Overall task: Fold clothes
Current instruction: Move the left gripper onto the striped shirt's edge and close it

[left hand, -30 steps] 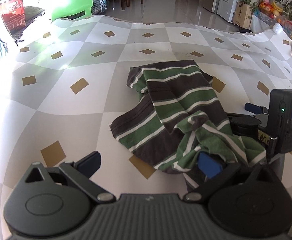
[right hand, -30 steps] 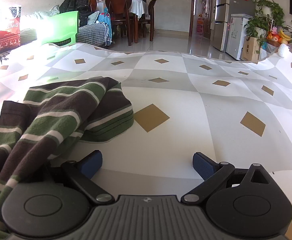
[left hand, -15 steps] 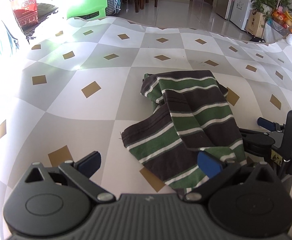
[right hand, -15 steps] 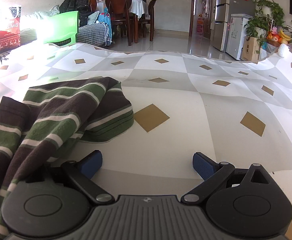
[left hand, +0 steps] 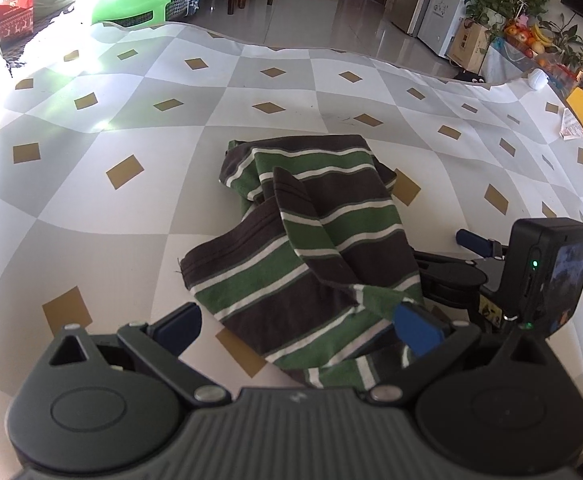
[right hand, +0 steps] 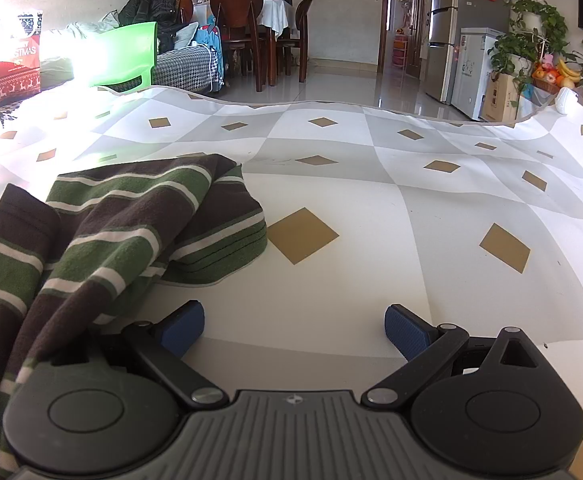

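The striped garment (left hand: 307, 240) lies half-folded and rumpled on the checked cloth (left hand: 91, 216), w/ its near end draped over the left gripper's (left hand: 295, 324) right finger. The left gripper is spread wide, gripping nothing. The right gripper (right hand: 294, 322), just beside the garment, also gapes wide, empty. Step looks mid-fold, between grasps. Next move probably needs both grippers on 2 near corners, then carrying that edge over to the far hem.

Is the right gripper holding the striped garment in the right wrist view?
No, the right gripper is open over bare tablecloth, with the striped garment lying off to its left.
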`<state>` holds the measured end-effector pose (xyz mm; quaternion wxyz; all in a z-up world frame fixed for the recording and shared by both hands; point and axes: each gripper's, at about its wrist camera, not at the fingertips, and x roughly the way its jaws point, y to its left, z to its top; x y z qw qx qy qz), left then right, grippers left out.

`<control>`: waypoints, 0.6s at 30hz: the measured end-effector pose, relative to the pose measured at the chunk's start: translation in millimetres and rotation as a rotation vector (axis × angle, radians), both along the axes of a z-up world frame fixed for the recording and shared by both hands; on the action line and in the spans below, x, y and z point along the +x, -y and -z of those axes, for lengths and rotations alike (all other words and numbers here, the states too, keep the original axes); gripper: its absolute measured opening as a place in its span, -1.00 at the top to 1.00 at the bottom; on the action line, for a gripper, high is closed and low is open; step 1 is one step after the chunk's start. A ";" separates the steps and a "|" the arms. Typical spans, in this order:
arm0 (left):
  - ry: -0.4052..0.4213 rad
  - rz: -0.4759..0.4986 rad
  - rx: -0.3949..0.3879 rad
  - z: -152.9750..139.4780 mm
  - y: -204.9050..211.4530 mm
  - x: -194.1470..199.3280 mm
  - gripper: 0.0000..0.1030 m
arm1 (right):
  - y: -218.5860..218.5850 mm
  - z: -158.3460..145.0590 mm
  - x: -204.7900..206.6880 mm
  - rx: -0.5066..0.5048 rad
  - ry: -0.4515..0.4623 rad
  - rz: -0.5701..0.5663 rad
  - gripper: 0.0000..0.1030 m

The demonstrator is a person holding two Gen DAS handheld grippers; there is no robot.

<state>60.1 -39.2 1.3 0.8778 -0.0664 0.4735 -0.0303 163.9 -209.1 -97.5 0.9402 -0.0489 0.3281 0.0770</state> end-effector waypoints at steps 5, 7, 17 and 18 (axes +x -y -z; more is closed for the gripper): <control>0.004 0.058 -0.044 -5.4 8.7 -12.3 -1.00 | 0.0 0.1 0.1 0.000 0.000 0.000 -0.89; 0.025 0.106 -0.038 -9.0 15.1 -17.0 -1.00 | 0.0 0.1 0.2 0.000 0.000 0.000 -0.89; 0.017 0.156 0.016 11.7 36.4 -10.4 -0.98 | 0.0 0.1 0.1 0.000 0.000 0.000 -0.89; 0.022 0.153 0.031 13.2 37.7 -8.8 -0.93 | -0.1 0.1 0.0 0.000 0.000 0.000 -0.89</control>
